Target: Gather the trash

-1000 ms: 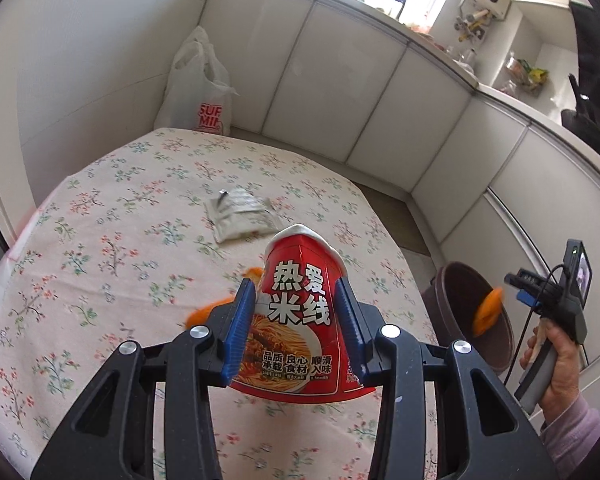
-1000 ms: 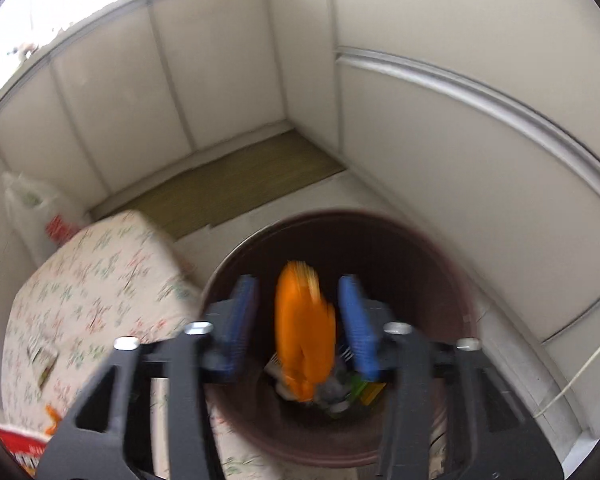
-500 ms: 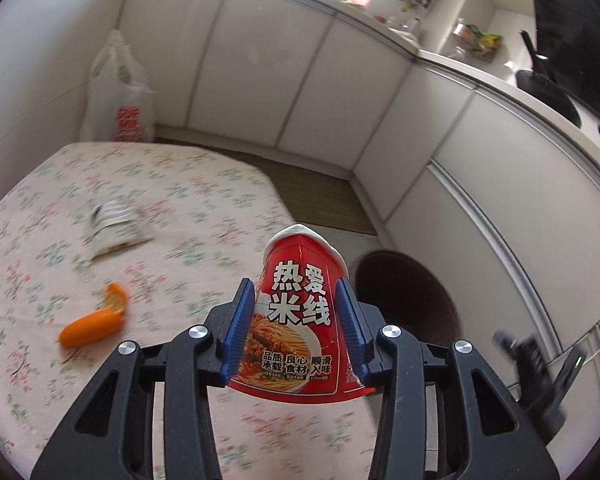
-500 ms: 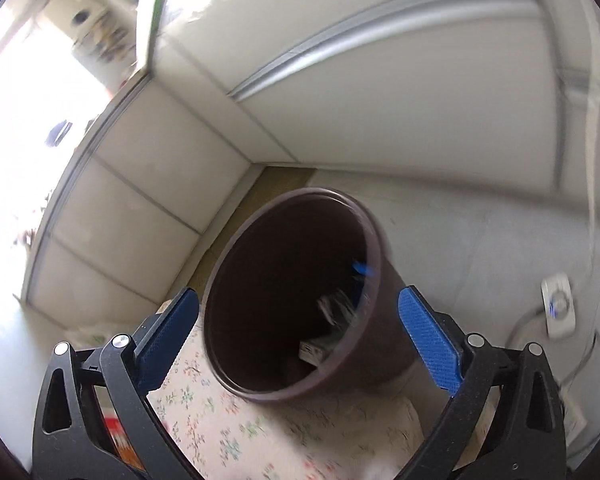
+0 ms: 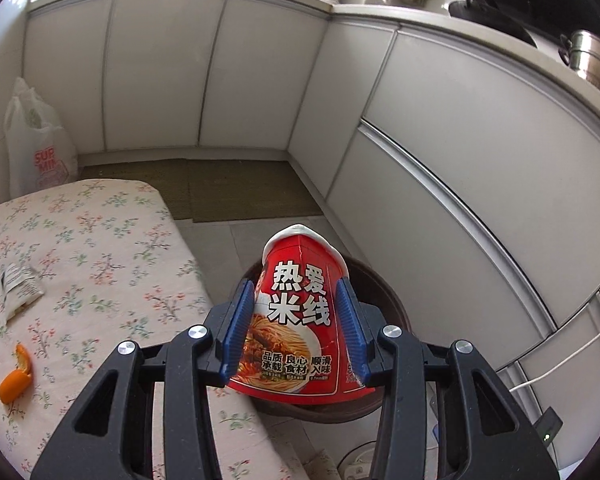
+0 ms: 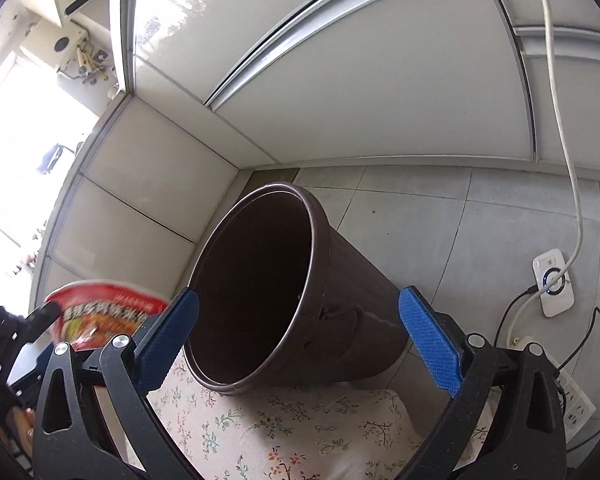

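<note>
My left gripper [image 5: 296, 324] is shut on a red instant-noodle cup [image 5: 300, 316], holding it tilted above the brown trash bin [image 5: 384, 280] that stands on the floor past the table's right edge. In the right wrist view the noodle cup [image 6: 100, 312] shows at the left beside the bin [image 6: 268, 292]. My right gripper [image 6: 296, 336] is open and empty, its jaws wide apart in front of the bin. An orange peel [image 5: 16, 372] and a crumpled white wrapper [image 5: 20, 288] lie on the floral tablecloth [image 5: 100, 256].
White cabinets [image 5: 440, 140] curve around the bin. A white plastic bag [image 5: 36, 152] stands on the floor behind the table. A power strip [image 6: 552, 284] with cables lies on the tiled floor right of the bin. A dark mat [image 5: 236, 188] covers the far floor.
My right gripper opened and let the orange peel fall into the bin, then drew back. My left gripper carried the noodle cup rightward from over the table to above the bin.
</note>
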`<state>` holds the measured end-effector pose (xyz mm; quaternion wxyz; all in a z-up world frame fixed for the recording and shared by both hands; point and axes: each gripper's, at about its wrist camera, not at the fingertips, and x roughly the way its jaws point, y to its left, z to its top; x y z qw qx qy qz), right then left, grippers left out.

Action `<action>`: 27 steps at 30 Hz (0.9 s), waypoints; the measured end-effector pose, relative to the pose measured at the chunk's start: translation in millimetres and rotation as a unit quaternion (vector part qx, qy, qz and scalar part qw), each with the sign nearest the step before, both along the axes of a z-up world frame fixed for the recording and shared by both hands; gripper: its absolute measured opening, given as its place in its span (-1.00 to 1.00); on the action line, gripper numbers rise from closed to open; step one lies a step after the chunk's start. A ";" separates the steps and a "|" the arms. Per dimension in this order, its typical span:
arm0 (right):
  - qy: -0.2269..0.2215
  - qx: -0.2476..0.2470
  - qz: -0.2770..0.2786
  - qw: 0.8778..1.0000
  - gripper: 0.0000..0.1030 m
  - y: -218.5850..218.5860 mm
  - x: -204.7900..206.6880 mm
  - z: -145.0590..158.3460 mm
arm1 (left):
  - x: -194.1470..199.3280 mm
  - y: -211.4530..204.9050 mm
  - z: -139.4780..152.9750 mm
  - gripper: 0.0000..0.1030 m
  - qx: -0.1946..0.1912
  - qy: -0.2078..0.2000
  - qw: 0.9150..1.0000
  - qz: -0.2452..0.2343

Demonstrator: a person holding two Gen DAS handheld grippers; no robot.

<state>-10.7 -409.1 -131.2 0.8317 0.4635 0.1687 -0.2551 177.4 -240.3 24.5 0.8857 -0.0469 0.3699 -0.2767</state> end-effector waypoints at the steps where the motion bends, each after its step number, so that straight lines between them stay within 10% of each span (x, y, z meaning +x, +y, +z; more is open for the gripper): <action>1: -0.003 0.006 -0.002 1.000 0.87 -1.2 -1.0 -1.9 | 2.9 -8.7 -2.3 -0.17 0.006 0.004 1.000 -0.003; 15: -0.013 0.036 -0.010 0.999 0.87 -3.3 -5.3 -5.9 | 27.0 -33.1 -32.1 0.14 0.025 0.052 0.998 0.011; 27: 0.006 0.006 0.012 1.000 0.87 1.7 5.1 2.8 | 9.0 56.8 -53.6 0.37 0.021 0.086 0.993 0.077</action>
